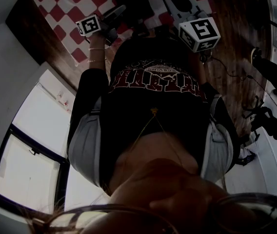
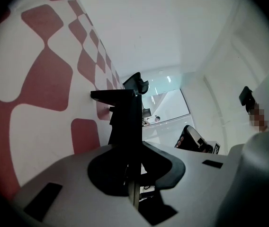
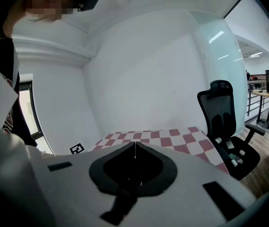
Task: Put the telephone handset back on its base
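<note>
Between the jaws of the left gripper [image 1: 113, 17], which stand part-way apart and press on it, rises a black plastic bar with a flat lip jutting sideways at its far end. I read it as the telephone handset [image 2: 125, 117] seen edge-on, held in the air, though the identification is not certain. Judgement on handling: a rigid moulded shell, light, smooth and therefore somewhat slippery, and not fragile. The best hold is across the narrow middle shaft between the two swollen ends, so it balances and neither end swings down. No base can be identified in any view. A black wedge-shaped object [image 2: 194, 140] sits well apart in the background, and I cannot tell whether it is the base. The right gripper [image 3: 134, 146] has its jaws drawn together with nothing between them. It hangs over the red-and-white checked tablecloth [image 3: 172, 137], which looks bare where visible. A black mesh office chair [image 3: 222, 122] stands beyond the cloth's corner. No containers show, so there are no contents to record.
</note>
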A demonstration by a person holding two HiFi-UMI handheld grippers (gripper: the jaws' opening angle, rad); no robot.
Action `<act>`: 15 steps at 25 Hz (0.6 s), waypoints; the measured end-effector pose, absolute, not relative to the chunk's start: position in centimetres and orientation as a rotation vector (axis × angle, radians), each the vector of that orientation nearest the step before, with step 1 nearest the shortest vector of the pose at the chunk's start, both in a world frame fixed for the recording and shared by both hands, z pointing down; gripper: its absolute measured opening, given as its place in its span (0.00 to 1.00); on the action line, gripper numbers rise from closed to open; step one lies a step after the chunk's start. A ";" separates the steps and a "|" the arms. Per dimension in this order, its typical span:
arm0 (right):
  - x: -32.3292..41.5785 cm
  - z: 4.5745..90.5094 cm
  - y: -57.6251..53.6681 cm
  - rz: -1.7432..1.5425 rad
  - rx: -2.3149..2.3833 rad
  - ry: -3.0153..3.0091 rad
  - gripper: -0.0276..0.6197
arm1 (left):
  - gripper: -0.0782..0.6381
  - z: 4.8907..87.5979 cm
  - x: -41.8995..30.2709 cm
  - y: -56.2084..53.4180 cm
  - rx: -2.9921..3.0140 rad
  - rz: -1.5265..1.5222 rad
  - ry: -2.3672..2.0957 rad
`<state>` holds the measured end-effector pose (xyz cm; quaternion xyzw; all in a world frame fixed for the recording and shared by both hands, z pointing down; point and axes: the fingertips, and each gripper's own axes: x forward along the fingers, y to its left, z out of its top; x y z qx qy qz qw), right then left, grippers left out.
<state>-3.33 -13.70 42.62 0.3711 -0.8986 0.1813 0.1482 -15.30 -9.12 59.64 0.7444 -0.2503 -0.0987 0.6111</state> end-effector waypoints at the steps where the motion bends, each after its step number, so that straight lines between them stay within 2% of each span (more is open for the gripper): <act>1: -3.3 42.6 -13.7 0.520 1.069 -2.585 0.07 | 0.22 59.8 -15.3 -9.1 1.716 -0.233 -0.581; 15: -2.9 42.4 -13.9 0.520 1.088 -2.589 0.07 | 0.23 60.6 -15.5 -9.6 1.753 -0.233 -0.592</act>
